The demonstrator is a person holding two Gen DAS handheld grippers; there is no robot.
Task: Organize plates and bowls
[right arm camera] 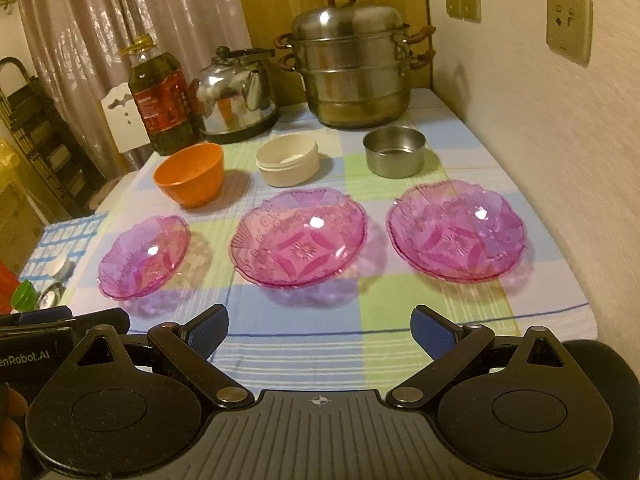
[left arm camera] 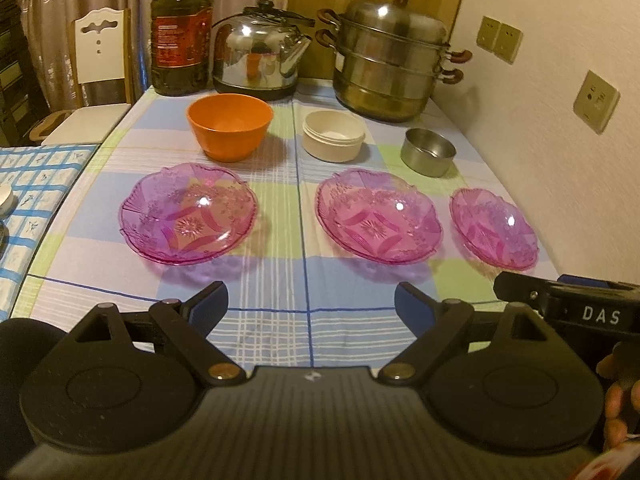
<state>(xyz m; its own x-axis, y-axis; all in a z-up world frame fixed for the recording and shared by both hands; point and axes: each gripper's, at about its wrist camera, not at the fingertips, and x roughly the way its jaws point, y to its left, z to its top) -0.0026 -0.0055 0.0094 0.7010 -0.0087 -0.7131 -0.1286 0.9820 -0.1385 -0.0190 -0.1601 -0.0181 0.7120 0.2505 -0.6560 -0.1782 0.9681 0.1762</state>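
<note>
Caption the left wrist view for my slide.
Open left gripper facing three pink plates and three bowls on a checked tablecloth.

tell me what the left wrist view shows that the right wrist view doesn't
Only the left wrist view shows the chair seat beside the table and the right gripper's body marked DAS at its right edge. Only the right wrist view shows the dark rack by the curtain, a green lid at the far left, and the left gripper's body. Both share the three pink plates, orange bowl, cream bowl, steel bowl, kettle, steamer pot and oil bottle. Both the left gripper and the right gripper are open and empty.
</note>
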